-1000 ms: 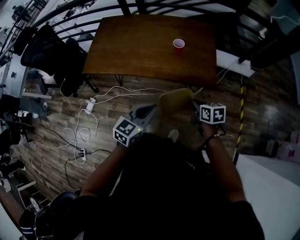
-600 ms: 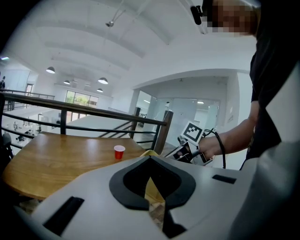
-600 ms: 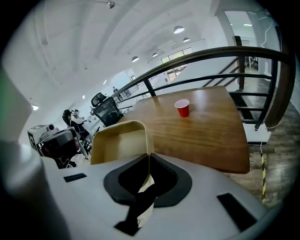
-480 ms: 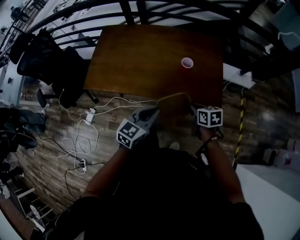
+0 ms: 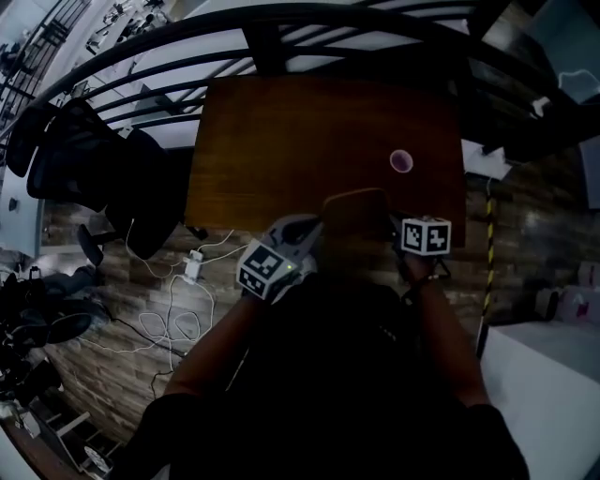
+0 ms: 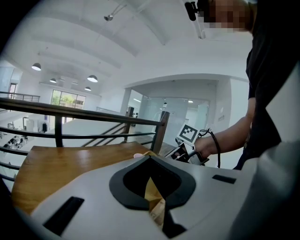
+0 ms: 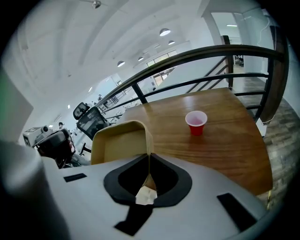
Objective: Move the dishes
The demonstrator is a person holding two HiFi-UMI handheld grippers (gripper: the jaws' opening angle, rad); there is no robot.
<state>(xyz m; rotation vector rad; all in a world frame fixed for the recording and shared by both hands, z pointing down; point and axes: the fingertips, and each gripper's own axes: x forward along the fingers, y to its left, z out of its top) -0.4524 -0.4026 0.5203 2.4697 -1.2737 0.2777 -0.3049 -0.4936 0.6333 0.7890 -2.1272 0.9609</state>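
- Transport looks about midway, as I judge it: the tan tray is off the ground and carried between both grippers, not yet set down anywhere.
- The left gripper has its jaws pressed together on the tray's thin rim. A sliver of tan material shows pinched in the notch.
- The right gripper likewise clamps the opposite wall of the tray, whose shallow hollow opens toward the left gripper's side and looks empty.
- From the head view the tray hangs at the near edge of the wooden table, in front of the person's body. Whether it is already over the tabletop or just short of it I cannot tell.
- A red cup stands alone on the table toward the right, apart from the tray.
- A black railing runs behind the table, an office chair sits to the left, and cables trail over the floor.
- What seems left: bring the tray over bare tabletop clear of the cup, lower it flat, then release both sides.
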